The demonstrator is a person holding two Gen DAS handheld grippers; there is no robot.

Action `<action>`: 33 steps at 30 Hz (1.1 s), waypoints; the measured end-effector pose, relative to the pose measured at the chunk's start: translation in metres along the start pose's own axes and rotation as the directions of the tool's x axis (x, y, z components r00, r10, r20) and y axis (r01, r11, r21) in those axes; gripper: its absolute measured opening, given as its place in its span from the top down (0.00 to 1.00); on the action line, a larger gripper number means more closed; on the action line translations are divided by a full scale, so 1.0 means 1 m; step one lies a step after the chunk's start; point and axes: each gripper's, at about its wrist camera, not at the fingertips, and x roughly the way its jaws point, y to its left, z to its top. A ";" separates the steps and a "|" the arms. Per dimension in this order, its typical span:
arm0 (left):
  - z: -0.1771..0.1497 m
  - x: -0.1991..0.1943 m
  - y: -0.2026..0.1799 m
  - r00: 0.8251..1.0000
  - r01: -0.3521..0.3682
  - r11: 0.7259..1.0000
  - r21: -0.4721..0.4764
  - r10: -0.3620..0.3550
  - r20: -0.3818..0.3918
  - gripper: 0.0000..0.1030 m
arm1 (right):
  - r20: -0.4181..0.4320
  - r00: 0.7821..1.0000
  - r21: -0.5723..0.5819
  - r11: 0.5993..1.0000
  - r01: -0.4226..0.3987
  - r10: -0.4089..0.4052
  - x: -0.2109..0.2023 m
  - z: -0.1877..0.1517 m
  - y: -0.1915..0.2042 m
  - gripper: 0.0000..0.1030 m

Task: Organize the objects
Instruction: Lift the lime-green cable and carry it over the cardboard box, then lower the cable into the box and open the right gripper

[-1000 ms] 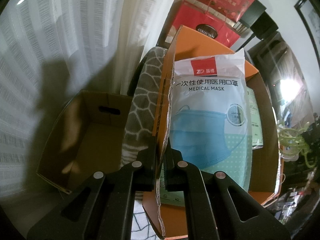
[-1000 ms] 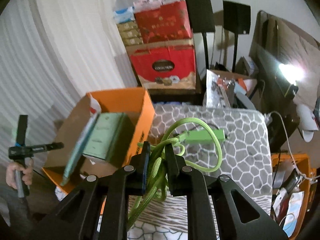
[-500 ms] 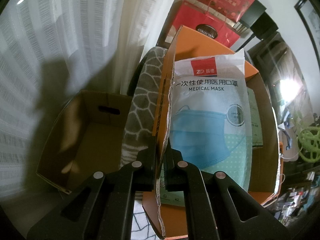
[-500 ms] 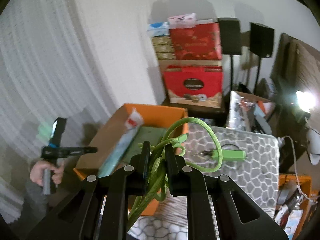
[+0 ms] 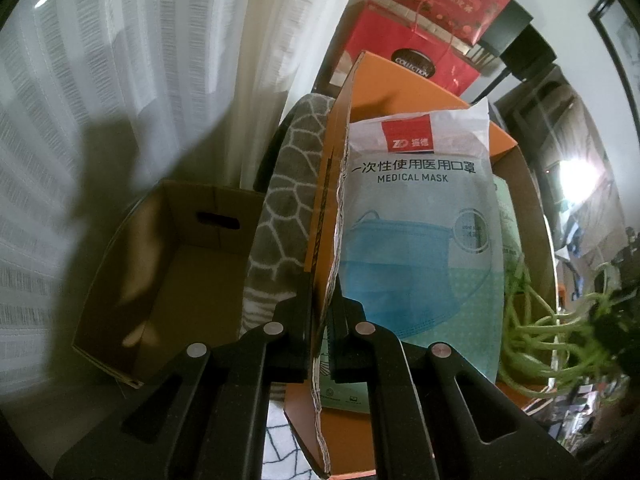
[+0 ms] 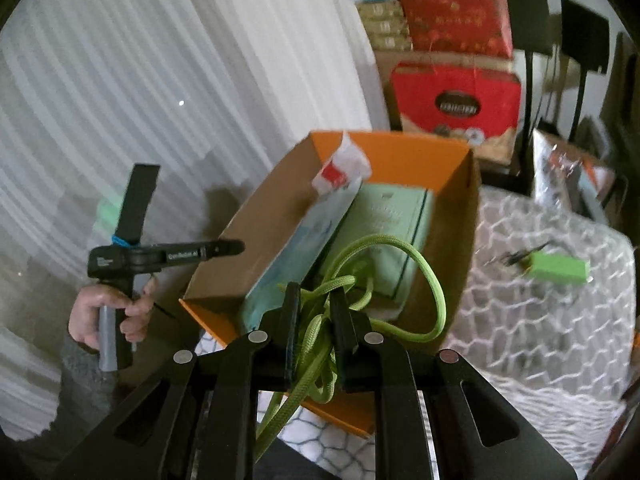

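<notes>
My left gripper point(image 5: 323, 300) is shut on the torn side wall of the orange box point(image 5: 400, 92). A medical mask pack point(image 5: 416, 216) leans inside against that wall, beside a pale green box point(image 6: 384, 232). My right gripper point(image 6: 316, 304) is shut on a bundle of green braided cable point(image 6: 384, 248) and hangs over the near end of the orange box point(image 6: 400, 156). The cable's loops reach above the box's contents and show blurred at the right of the left wrist view point(image 5: 532, 328). The right wrist view also shows a person's hand point(image 6: 104, 312) holding the left gripper point(image 6: 168, 256) at the box's left wall.
An empty brown cardboard box point(image 5: 132, 280) stands left of the orange box, beside the white curtain point(image 5: 120, 80). A green plug block point(image 6: 560, 268) lies on the grey patterned cover point(image 6: 540, 320). Red gift boxes point(image 6: 456, 100) are stacked behind.
My right gripper has swung left with the green cable, from above the patterned cover to over the orange box. The cable now reaches into the left wrist view. The left gripper has not moved.
</notes>
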 end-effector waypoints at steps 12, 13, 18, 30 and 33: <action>0.001 0.000 0.002 1.000 -0.001 1.000 0.000 0.001 0.000 0.95 | -0.076 0.997 0.047 0.999 0.012 -0.008 0.044 -0.021 -0.020 0.87; 0.000 0.000 0.001 1.000 -0.001 1.000 -0.001 0.001 0.000 0.95 | -0.086 0.996 0.041 0.999 0.017 -0.014 0.049 -0.022 -0.020 0.87; 0.000 0.000 0.001 1.000 0.000 1.000 -0.002 0.000 0.000 0.95 | -0.134 0.990 0.022 0.999 0.044 -0.040 0.065 -0.028 -0.020 0.82; 0.000 0.000 0.001 1.000 0.001 1.000 -0.002 -0.001 0.000 0.95 | -0.086 0.995 0.026 0.999 0.048 -0.045 0.030 -0.018 -0.017 0.42; 0.001 0.000 0.001 1.000 0.002 1.000 -0.003 -0.002 0.000 0.95 | -0.055 0.997 0.030 0.998 0.055 -0.053 0.017 -0.014 -0.020 0.39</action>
